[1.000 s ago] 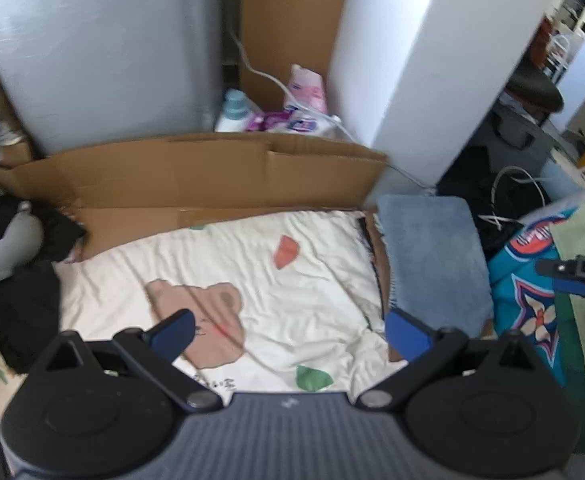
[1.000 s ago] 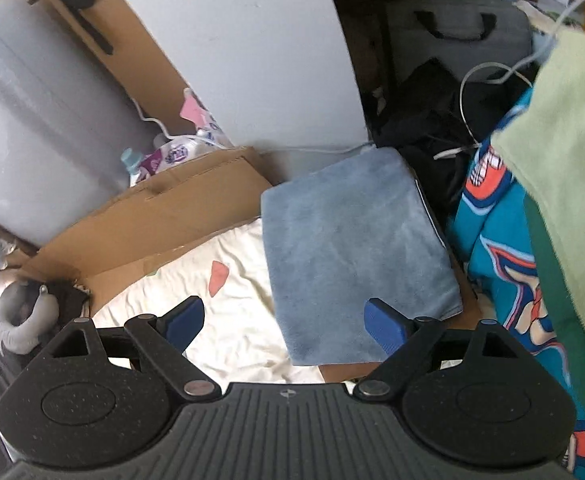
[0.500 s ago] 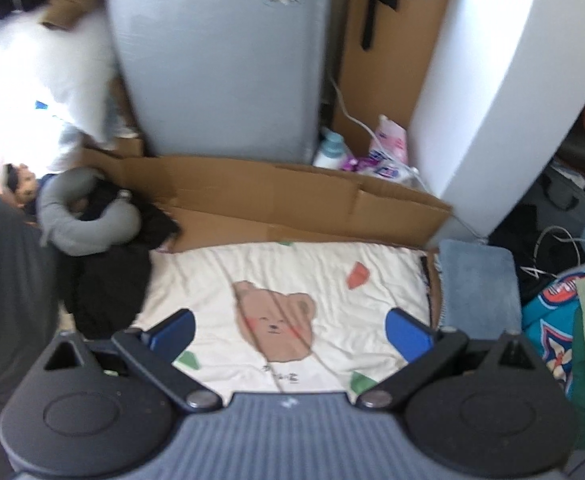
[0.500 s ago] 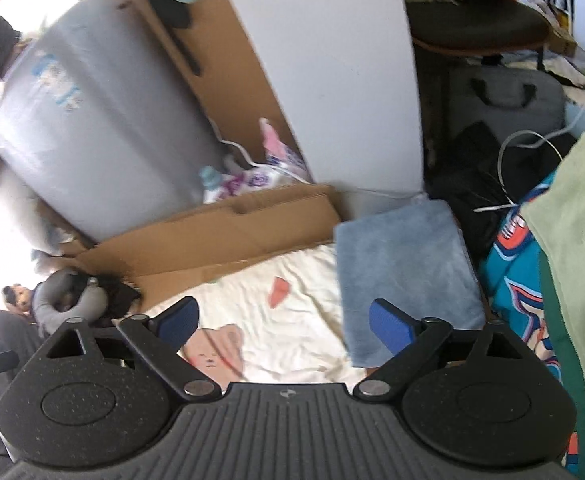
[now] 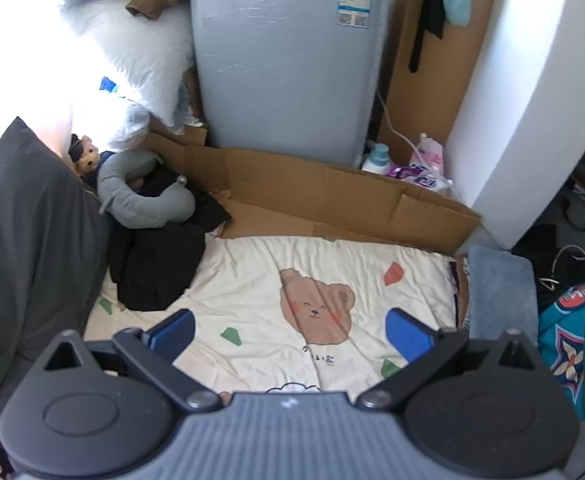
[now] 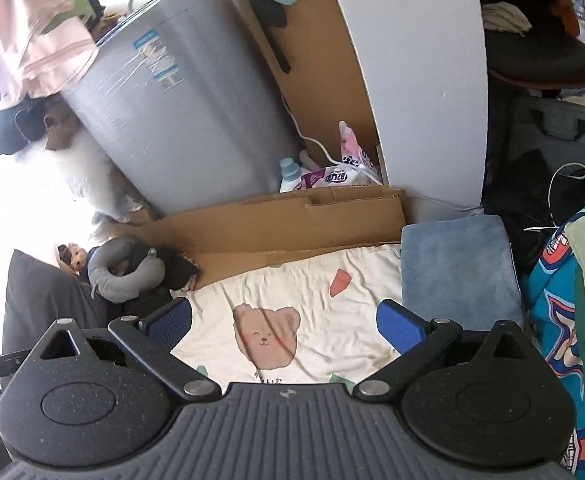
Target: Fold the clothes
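Hovering right gripper (image 6: 284, 322) opening, blue towel (image 6: 458, 270) folded

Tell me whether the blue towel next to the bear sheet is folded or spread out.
Folded. The blue towel lies as a compact, thick rectangle with a rounded doubled edge, beside the bear sheet.

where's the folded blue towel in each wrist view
Left wrist: the blue towel lies at the right edge, beside the bear sheet.
Right wrist: the blue towel sits right of centre, just past the right blue finger.
Shared landmark: the grey neck pillow.
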Demonstrator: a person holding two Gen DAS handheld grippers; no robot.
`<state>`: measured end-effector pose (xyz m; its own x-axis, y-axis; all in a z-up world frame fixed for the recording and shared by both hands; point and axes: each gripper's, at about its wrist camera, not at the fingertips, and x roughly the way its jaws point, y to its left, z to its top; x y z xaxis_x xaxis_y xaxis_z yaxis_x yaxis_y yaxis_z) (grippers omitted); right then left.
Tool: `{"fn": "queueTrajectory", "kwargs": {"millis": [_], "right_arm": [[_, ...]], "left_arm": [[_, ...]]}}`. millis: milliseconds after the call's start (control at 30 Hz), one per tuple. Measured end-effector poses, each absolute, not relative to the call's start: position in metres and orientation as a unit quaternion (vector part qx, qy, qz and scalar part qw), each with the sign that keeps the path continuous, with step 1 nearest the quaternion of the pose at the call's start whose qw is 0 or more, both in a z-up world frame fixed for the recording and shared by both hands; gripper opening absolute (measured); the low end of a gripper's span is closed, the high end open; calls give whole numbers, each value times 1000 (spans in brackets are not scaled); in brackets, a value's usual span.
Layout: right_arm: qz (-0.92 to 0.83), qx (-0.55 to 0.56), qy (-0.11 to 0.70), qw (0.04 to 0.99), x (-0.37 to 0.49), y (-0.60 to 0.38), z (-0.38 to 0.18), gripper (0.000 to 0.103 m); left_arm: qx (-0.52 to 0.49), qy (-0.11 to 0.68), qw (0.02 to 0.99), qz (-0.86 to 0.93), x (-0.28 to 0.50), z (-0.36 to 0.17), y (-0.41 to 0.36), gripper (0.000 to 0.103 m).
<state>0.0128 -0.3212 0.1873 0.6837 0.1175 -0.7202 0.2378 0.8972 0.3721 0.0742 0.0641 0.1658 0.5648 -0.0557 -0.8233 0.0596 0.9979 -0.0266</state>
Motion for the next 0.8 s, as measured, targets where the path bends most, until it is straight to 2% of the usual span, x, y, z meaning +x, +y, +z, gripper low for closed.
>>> {"fn": "queueTrajectory", "kwargs": {"millis": [333, 800], "right_arm": [[-56, 213, 391, 894, -19, -280, 200, 102], [-76, 135, 410, 899, -42, -214, 162, 102]], "left_arm": [[1, 454, 888, -65, 36, 133, 54, 102], [-33, 449, 892, -38, -5, 96, 76, 102]]}}
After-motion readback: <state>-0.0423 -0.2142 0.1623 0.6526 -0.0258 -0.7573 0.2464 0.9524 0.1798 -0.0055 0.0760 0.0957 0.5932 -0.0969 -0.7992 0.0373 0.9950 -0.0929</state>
